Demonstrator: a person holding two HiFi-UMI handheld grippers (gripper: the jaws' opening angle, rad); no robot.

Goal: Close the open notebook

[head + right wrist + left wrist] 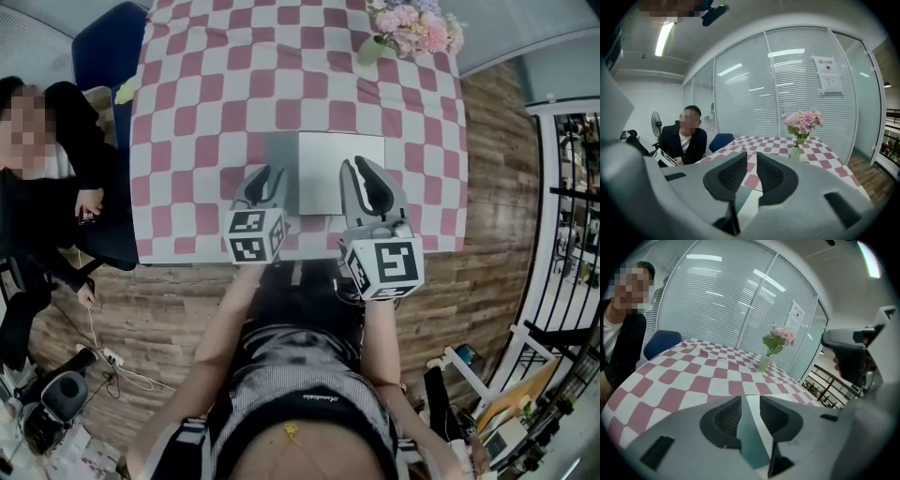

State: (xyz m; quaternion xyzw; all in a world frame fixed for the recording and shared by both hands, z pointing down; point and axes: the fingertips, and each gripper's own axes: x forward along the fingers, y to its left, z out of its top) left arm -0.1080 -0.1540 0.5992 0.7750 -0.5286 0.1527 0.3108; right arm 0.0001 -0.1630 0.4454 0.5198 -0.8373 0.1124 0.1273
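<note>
The open notebook lies near the front edge of the checkered table, its grey cover (289,173) on the left and a white page (342,173) on the right. My left gripper (270,176) hovers low over the cover's left part. In the left gripper view the grey cover (749,437) and a strip of white page show in the gap of my left gripper (750,400), and the pads do not visibly press on them. My right gripper (360,167) rests over the page's near right part, jaws slightly apart and empty. Through the gap of my right gripper (752,158) the notebook (748,202) shows.
A vase of pink flowers (412,33) stands at the table's far right. A person (56,187) sits at the left side, beside a blue chair (103,42). The pink-and-white tablecloth (206,112) covers the table; its front edge (187,255) is just below the grippers.
</note>
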